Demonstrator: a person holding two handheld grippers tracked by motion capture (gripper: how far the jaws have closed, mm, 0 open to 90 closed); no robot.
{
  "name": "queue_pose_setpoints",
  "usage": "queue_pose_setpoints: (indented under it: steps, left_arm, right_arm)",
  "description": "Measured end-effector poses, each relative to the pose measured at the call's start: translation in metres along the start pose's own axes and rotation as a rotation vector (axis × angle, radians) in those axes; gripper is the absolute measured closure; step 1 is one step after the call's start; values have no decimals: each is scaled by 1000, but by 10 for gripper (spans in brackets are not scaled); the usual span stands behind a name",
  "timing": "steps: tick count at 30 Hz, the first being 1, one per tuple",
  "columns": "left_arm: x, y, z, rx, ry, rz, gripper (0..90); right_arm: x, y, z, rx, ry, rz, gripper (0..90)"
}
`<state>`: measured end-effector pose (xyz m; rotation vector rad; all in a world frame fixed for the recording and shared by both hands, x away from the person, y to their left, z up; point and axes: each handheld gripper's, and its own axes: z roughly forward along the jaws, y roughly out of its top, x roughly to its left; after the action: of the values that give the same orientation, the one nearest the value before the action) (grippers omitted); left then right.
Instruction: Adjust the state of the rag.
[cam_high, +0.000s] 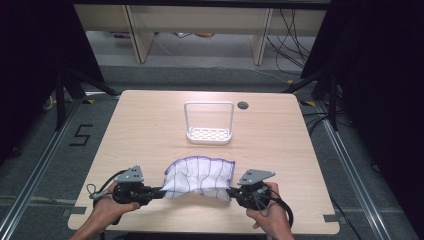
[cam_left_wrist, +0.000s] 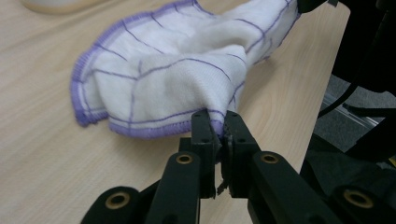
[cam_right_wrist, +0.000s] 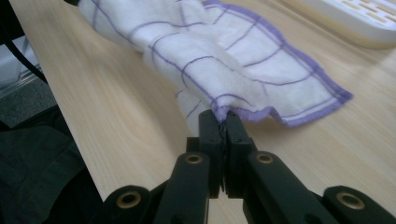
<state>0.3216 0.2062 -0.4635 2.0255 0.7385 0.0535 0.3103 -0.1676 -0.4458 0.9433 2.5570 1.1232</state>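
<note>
High view shows the left gripper (cam_high: 159, 190) and right gripper (cam_high: 232, 192) each clenched on a near corner of the white purple-checked cloth (cam_high: 200, 176) on the wooden worktop (cam_high: 150, 130), apparently mid-grasp, next lifting both corners evenly

A black numeral "5" (cam_high: 80, 135) is marked on the grey floor (cam_high: 55, 165), left of the table (cam_high: 150, 125). It sits at the frame's middle left.

Left gripper (cam_high: 159, 191): black body, grey three-cornered plate on top, black cable looping off outer side. Right gripper (cam_high: 231, 191): same build, grey plate, black cable curling past wrist. Jaws black, matte, flat-sided links with brass-coloured pivot rings, small screw holes near tips. Forearms bare, no sleeves seen.
</note>
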Motion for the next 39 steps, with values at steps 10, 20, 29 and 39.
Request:
queue_pose_setpoints:
  steps: [10,20,29,39]
  left_arm:
    - [46,11,12,51,68,-33,842]
    - [79,14,44,42,146,-162,625]
    - [75,1,8,8,154,-210,428]
    - [46,-3,24,54,109,-127,475]
  right_arm:
    - [-48,10,0,46,-40,95,892]
    - [-102,17,76,136,-122,168,748]
    - [-80,11,28,60,-160,167,533]
    - [-44,-15,21,125,-98,161,515]
